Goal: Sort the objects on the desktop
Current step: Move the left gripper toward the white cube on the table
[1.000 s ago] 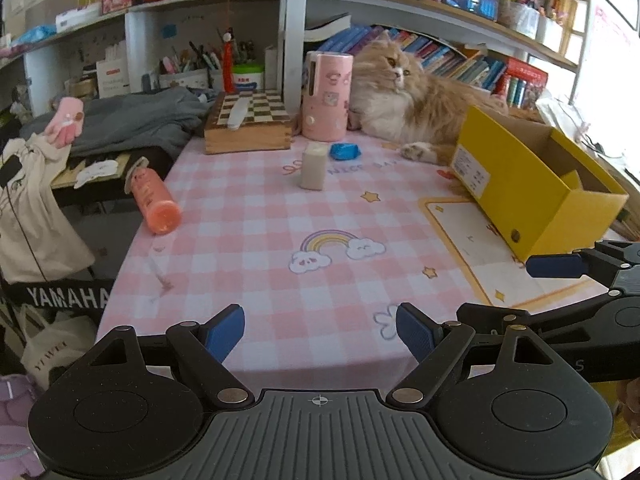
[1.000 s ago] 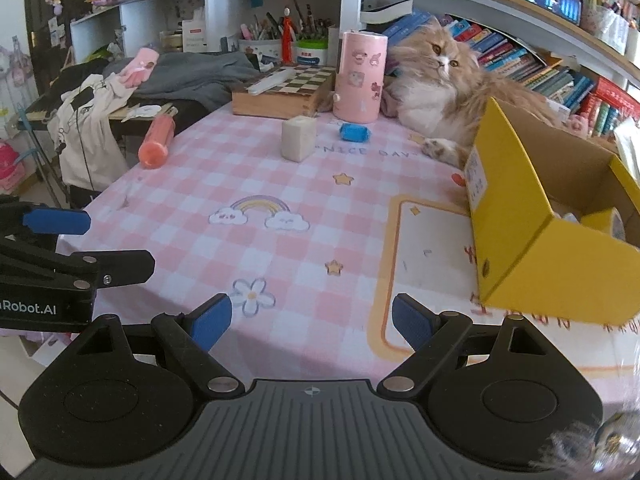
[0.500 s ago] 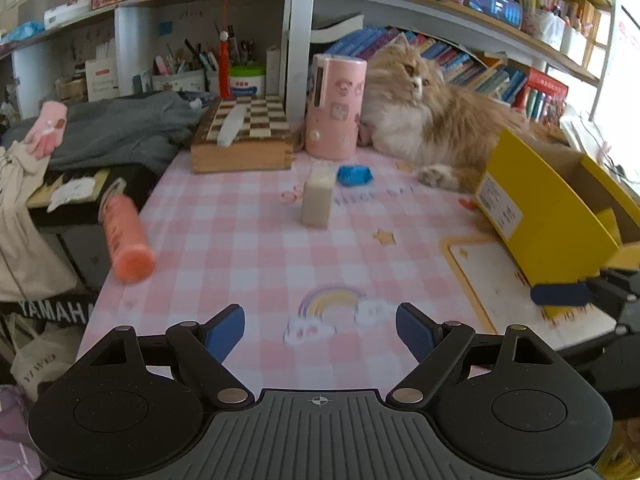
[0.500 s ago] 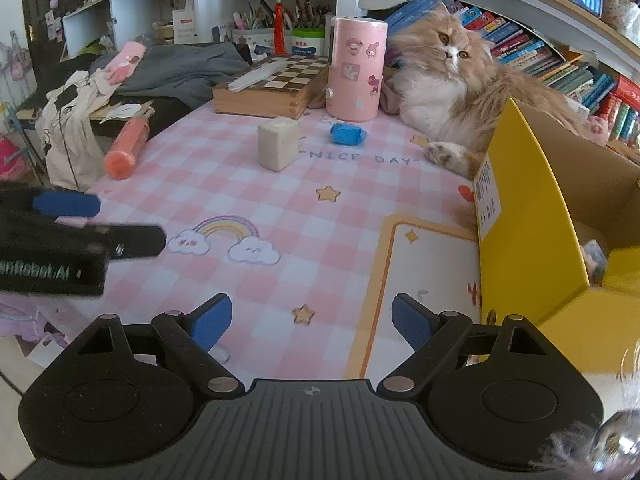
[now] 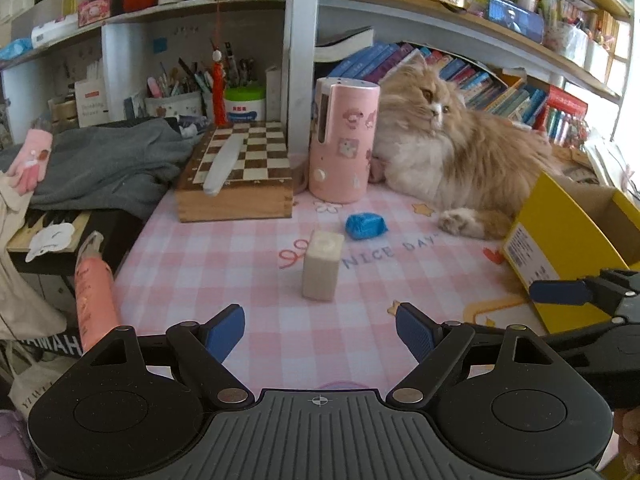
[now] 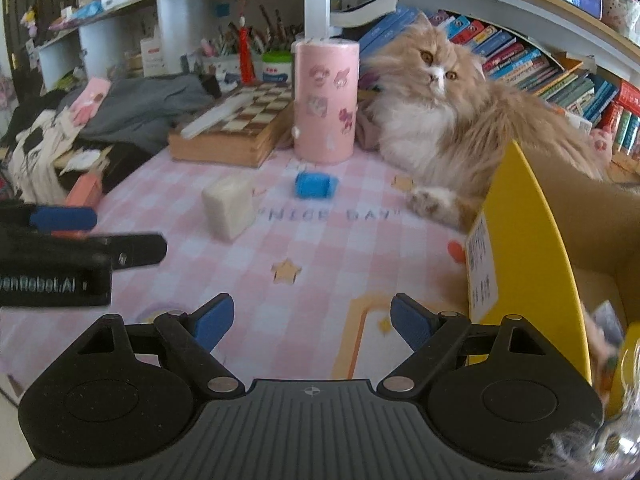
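Home study: cat (image 5: pixel 460 156), bookshelves (image 5: pixel 520 92)

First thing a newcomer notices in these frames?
The fluffy orange cat lying at the far end of the pink checked table, beside the tall pink canister. Then the yellow box open at the right edge. Mid-table, a cream block stands ahead of the open left hand-held gripper, a blue wad behind it.

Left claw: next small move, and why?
Probably ease the left claw forward toward the upright beige block. Its jaws stand open and empty, the block sits straight ahead between them but still apart, and nothing lies between. The yellow box waits open to the right.
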